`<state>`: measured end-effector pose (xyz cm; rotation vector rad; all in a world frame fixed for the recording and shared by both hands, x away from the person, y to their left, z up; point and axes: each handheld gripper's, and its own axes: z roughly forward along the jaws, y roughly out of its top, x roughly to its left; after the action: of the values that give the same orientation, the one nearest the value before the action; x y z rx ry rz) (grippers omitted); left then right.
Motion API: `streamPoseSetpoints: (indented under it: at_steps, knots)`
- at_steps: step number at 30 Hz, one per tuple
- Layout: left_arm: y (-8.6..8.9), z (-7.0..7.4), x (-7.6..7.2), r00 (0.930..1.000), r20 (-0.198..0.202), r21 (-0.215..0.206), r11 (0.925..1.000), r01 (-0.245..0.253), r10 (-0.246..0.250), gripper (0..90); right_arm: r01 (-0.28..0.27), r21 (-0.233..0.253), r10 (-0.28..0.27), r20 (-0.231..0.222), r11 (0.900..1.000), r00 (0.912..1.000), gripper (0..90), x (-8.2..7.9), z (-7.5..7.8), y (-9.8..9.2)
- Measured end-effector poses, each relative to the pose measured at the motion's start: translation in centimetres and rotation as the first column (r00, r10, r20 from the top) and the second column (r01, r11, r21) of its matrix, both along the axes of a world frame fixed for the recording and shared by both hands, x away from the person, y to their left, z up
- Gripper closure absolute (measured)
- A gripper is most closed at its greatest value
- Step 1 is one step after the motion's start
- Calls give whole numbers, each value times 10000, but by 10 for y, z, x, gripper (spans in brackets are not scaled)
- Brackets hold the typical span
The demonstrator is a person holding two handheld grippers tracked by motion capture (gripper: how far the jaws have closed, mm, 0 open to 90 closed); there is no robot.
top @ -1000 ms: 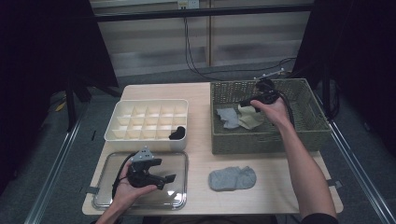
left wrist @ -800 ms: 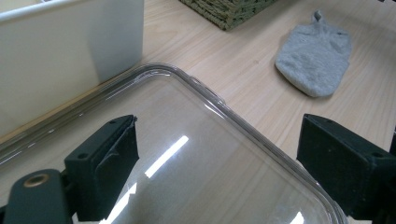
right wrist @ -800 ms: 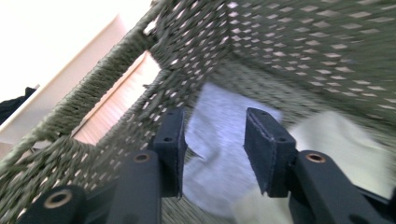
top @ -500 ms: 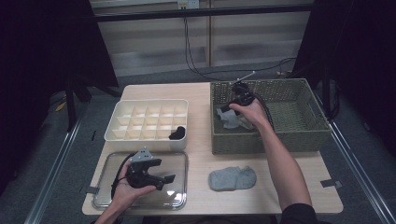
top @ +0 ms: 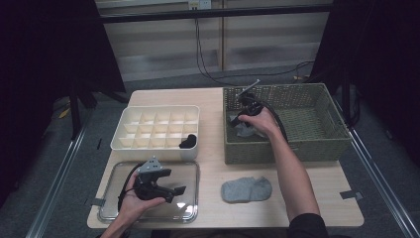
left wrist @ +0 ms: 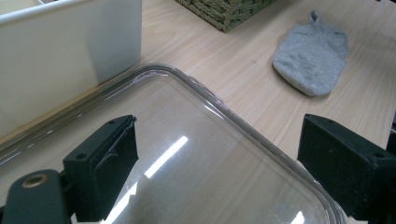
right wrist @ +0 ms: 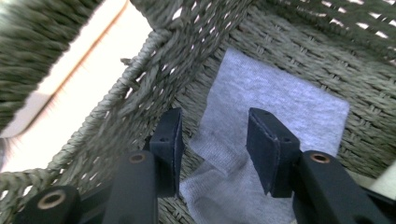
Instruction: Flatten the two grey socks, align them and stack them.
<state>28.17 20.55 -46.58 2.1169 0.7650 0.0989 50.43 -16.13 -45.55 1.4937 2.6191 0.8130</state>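
My right gripper [top: 241, 120] is down inside the left end of the green wicker basket [top: 317, 145]. In the right gripper view it [right wrist: 215, 127] stands open, its jaws on either side of a fold of a grey sock [right wrist: 275, 100] that lies on the basket floor by the wall. Another grey sock [top: 246, 189] lies flat on the table in front of the basket. My left gripper [top: 174, 181] hovers wide open over a clear plastic lid [top: 190, 171] with nothing between its jaws [left wrist: 219, 126]. From there the flat sock [left wrist: 312, 57] lies beyond the lid [left wrist: 210, 154].
A white compartment box [top: 158, 124] stands behind the lid, with a dark rolled item [top: 188, 142] in its front right cell. Its side [left wrist: 70, 51] rises close to my left gripper. The table's front edge is near. A cable trails over the basket rim.
My right gripper has moved left along the basket and down to the grey sock at its left end. The left gripper has stayed over the lid.
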Motion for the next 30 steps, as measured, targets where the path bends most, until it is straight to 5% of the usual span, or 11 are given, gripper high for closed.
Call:
streamPoseSetpoints:
  at_steps: [5, 11, 21, 30]
  knots:
    - [0, 0, 1, 10000, -17, 2, 10000, -18, 18, 117, -60, -507, 36, -470, 9987, 9989, 552, 2, -6, 5]
    - [0, 0, 1, 10000, -24, 16, 10000, -31, 31, 117, -132, -882, 78, -610, 9960, 9981, 769, 3, -10, 7]
    - [2, 0, 1, 10000, 47, -7, 10000, -63, 63, 115, 215, 437, -223, 179, 9988, 9996, 825, -3, 8, -11]
    - [1, 1, -1, 9999, 128, 45, 10000, -72, 72, 115, 361, 1494, -526, 1082, 9881, 9927, 827, -20, 31, -33]
